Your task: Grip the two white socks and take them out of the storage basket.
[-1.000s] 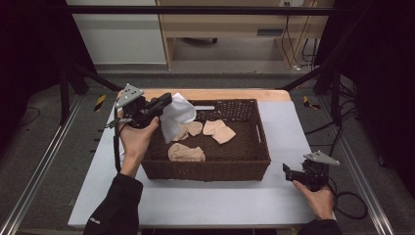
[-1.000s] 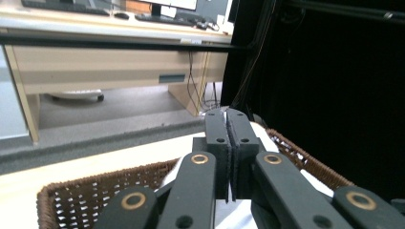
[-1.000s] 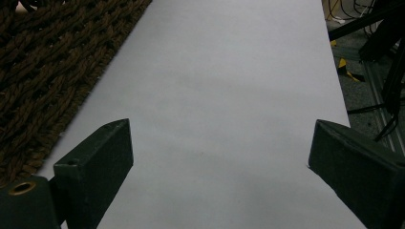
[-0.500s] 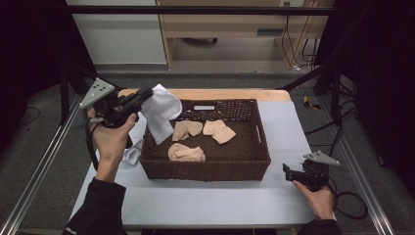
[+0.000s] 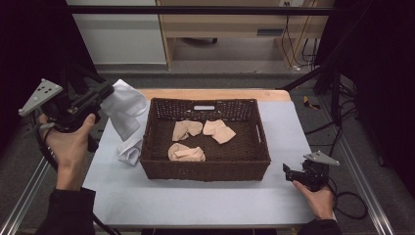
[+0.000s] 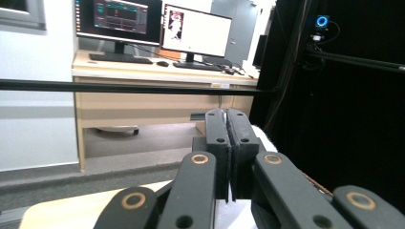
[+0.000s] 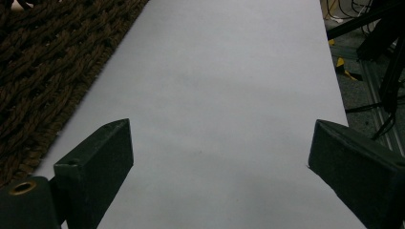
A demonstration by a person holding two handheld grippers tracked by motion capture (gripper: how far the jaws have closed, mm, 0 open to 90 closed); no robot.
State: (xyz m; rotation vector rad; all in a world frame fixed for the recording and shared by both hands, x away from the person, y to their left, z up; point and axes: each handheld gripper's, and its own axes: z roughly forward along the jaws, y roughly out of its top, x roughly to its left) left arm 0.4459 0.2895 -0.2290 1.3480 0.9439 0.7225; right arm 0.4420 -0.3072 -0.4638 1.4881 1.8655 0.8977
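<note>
Off the tabletop's left edge, my left gripper had its jaws pressed together on a white cloth, which hung from them in the air over the left side of the tabletop, just outside the basket's left wall; in the left gripper view the pads met with almost no gap and a bit of white fabric showed beneath them. Below the hanging cloth, a second white piece lay crumpled on the tabletop, touching or nearly touching the basket's left wall; I could not tell from the high view whether it was a separate cloth or the trailing end of the one I held. Inside the basket three beige cloths remained: one at the front left, one further back and one to its right. Near the tabletop's front right corner, my right gripper rested low with its jaws spread wide and nothing between them, only bare tabletop ahead and the basket's woven wall beside it. I judged the emptying of the basket partly done: the white cloth was out, the three beige ones were left.
</note>
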